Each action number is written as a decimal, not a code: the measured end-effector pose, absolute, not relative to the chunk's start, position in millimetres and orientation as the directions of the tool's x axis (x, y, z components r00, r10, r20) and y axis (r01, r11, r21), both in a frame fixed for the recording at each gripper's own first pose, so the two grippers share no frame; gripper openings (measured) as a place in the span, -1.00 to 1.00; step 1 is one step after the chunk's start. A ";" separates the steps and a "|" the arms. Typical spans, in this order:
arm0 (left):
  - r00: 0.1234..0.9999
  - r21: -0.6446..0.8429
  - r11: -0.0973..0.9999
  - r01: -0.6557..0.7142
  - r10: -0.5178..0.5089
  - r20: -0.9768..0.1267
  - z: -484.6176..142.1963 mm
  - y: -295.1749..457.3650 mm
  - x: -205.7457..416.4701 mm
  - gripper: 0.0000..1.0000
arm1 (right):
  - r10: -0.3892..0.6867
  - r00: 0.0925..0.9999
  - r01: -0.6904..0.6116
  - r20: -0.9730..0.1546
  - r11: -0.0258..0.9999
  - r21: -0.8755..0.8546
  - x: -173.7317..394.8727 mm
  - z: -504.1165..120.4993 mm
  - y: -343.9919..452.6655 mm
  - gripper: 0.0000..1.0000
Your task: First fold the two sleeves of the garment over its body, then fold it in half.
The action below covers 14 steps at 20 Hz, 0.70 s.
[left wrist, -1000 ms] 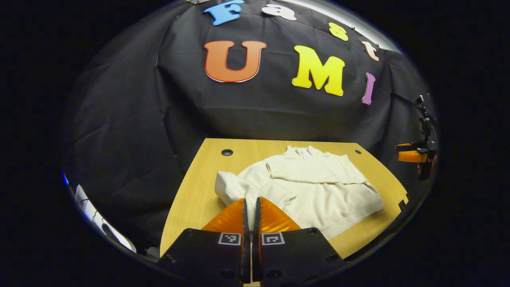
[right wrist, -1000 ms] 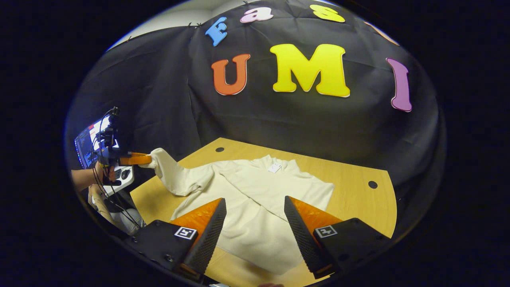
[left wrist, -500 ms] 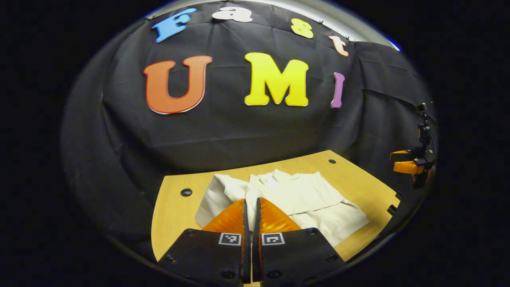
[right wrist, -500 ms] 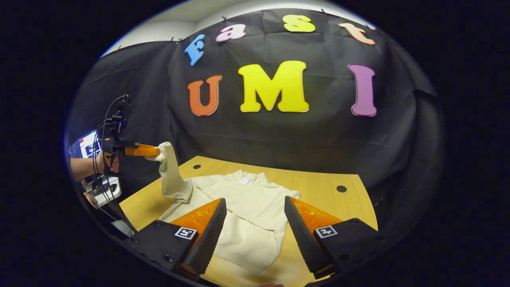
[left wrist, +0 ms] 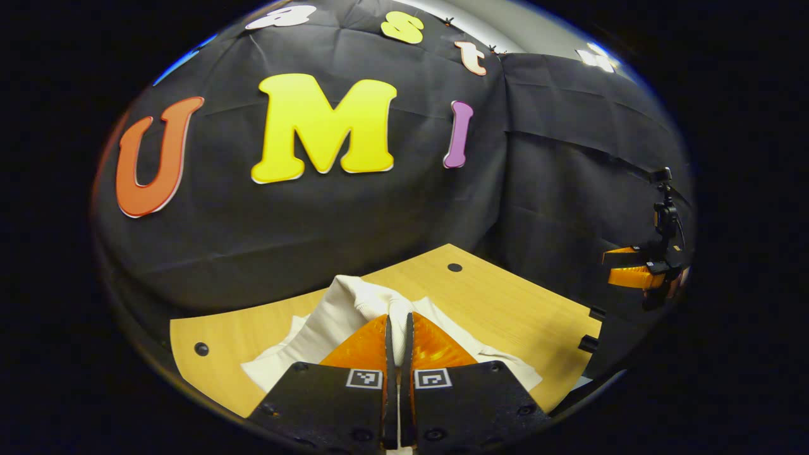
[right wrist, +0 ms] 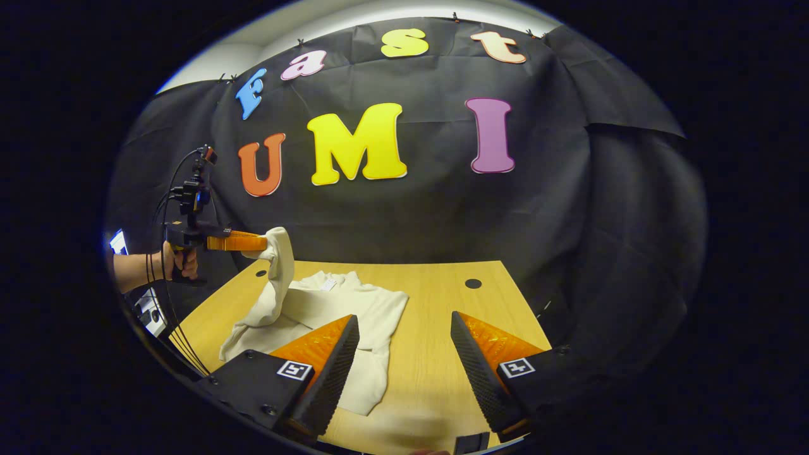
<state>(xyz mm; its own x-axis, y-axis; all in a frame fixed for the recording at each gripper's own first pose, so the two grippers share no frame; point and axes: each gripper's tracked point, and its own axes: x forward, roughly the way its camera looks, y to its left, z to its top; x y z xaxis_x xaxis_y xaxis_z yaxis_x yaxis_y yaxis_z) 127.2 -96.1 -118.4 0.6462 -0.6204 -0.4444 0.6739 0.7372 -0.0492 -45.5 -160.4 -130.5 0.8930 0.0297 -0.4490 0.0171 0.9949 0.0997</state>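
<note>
Above table [right wrist: 436,328], left gripper [right wrist: 262,242] level, clamped on lifted sleeve [right wrist: 278,278]; right gripper [right wrist: 404,354] agape, idle.

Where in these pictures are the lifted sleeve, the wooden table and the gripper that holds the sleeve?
sleeve [right wrist: 278,265]: right gripper view, on the hanging cloth below the cuff.
table [right wrist: 442,303]: right gripper view, on bare wood beside the garment.
left gripper [right wrist: 260,242]: right gripper view, at its fingertips, shut on the cuff.

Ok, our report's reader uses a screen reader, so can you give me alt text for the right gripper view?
The left gripper, held in a person's hand, lifts one sleeve of a cream garment above a wooden table. In the foreground the right gripper hangs open over the table beside the garment, holding nothing.
</note>
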 end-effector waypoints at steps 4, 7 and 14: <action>0.580 -0.089 0.701 0.708 -0.649 -0.493 -156.2 -139.9 137.9 -0.91 | -0.030 0.883 0.076 -0.468 0.994 0.080 -58.4 -131.6 -182.8 0.83; 0.558 -0.102 0.710 0.697 -0.626 -0.544 -195.6 -158.9 151.3 -1.00 | -0.054 0.870 0.097 -0.490 0.993 0.063 -69.2 -134.7 -193.6 0.83; 0.523 -0.175 0.755 0.632 -0.582 -0.622 -285.1 -196.5 177.0 -0.72 | -0.118 0.821 0.161 -0.559 0.987 0.029 -88.3 -149.6 -216.4 0.80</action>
<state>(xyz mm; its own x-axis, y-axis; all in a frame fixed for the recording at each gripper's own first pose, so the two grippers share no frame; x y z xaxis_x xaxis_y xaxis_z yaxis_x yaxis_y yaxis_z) 177.0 -196.5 -285.1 0.5235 -0.5825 -0.6218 0.6322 0.7548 -0.1749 -88.3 -216.4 -149.6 0.8211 -0.1177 -0.5586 0.1608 0.9866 0.0285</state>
